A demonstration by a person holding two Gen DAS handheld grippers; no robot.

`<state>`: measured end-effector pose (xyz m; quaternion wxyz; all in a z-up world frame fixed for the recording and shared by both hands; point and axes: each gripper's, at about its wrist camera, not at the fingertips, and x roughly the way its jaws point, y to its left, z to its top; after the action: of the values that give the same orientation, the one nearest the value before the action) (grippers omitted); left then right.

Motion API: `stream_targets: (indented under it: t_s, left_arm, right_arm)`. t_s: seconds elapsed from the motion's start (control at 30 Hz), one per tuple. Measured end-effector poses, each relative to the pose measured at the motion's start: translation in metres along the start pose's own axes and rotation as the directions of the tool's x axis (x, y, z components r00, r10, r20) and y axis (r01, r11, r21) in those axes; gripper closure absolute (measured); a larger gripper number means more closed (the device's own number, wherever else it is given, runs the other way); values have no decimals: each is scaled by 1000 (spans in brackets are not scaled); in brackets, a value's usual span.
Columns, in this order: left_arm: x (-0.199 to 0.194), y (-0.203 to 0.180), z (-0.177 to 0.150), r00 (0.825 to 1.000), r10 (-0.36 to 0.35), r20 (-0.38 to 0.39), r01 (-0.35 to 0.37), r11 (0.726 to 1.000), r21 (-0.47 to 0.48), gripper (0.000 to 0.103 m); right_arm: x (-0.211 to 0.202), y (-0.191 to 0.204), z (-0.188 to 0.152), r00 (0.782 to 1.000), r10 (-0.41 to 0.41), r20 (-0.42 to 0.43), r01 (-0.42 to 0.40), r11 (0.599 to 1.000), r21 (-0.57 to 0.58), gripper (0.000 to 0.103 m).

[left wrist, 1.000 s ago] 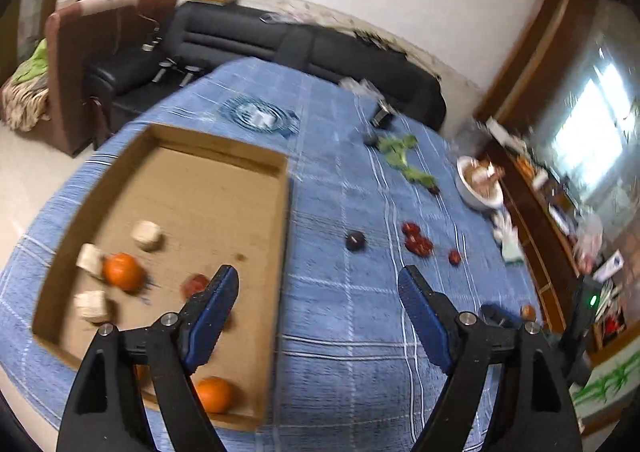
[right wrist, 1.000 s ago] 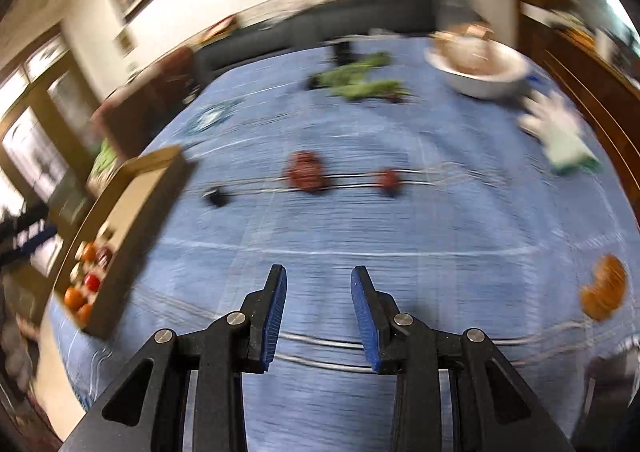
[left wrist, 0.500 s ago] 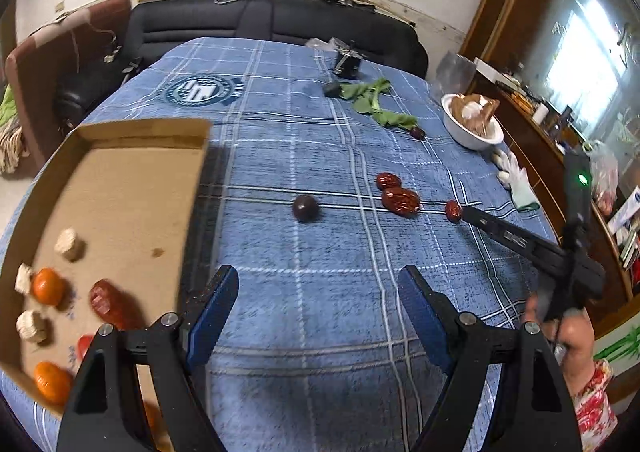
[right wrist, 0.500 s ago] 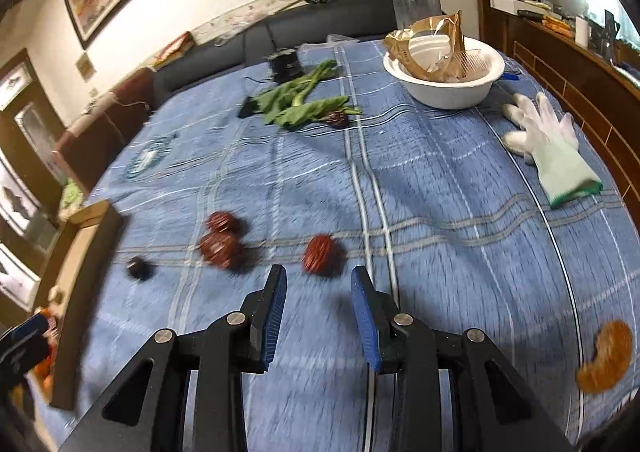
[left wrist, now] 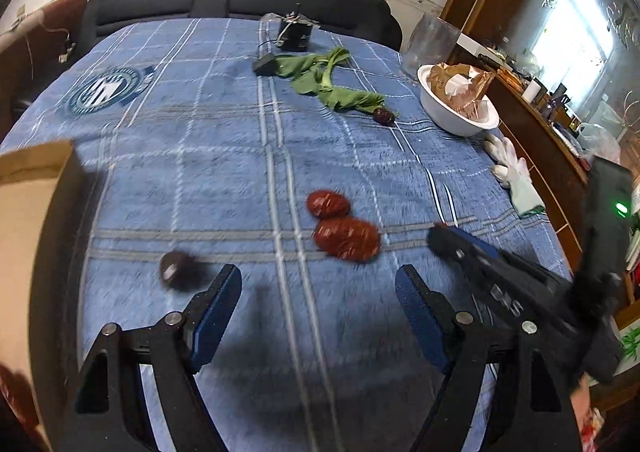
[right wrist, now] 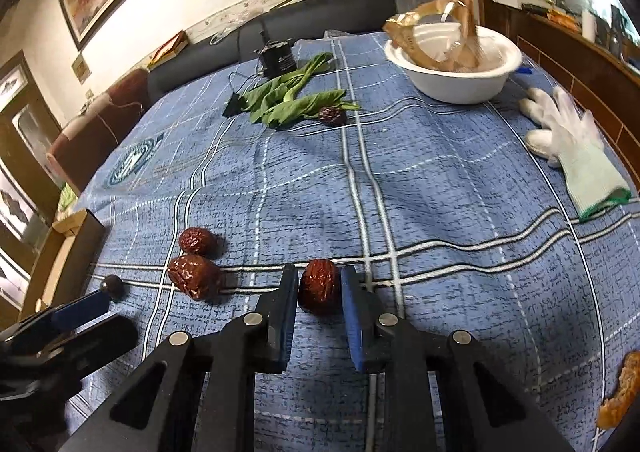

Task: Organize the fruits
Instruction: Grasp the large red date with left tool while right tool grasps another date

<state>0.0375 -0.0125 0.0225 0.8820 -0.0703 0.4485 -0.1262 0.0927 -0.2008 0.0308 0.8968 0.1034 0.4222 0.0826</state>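
On the blue checked cloth my right gripper (right wrist: 319, 278) is closing, its pads pressing both sides of a wrinkled red date (right wrist: 319, 290). Left of it lie two more red dates (right wrist: 196, 241) (right wrist: 192, 276) and a small dark round fruit (right wrist: 113, 284). My left gripper (left wrist: 318, 276) hovers wide open just short of that pair of dates (left wrist: 347, 239), its jaws closing slightly with nothing between them. The dark fruit (left wrist: 176, 270) sits near its left finger. The cardboard box (left wrist: 24, 212) is at the left edge. A fourth date (right wrist: 332, 115) lies by the greens.
Leafy greens (right wrist: 288, 100) and a black device (right wrist: 276, 58) lie at the far side. A white bowl (right wrist: 456, 64) with a wrapper stands far right, with a white glove (right wrist: 576, 156) nearer. An orange peel (right wrist: 620, 388) lies near the right edge. A sofa runs behind the table.
My left gripper swung right, from over the box to the dates on the cloth. My right gripper came down around the single date and closed on it.
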Motion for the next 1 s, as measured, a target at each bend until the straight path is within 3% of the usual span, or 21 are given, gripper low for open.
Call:
stream_targets:
  t_s: [0.3,0.37,0.43,1.0]
  left_arm:
    - [38,-15,11,999,36,-8,-36,997,62,35]
    - [40,-21,8,998,57,6,-57,993,106,41]
    - [40,-23,7,998,67,17,-69,989,128,58]
    - [9,-19,6,996,-14,89,6,995,95,59]
  right_arm:
    - [-8,-14,3,1000,4,20,-4,999,42,80]
    - [-9,-13,3,1000,3,25,-4,999,36,80]
    - [-10,-11,4,1000,3,30,-4,1000,28,80]
    - [-14,-1,1,998,-2,66,3,1000,-10,80]
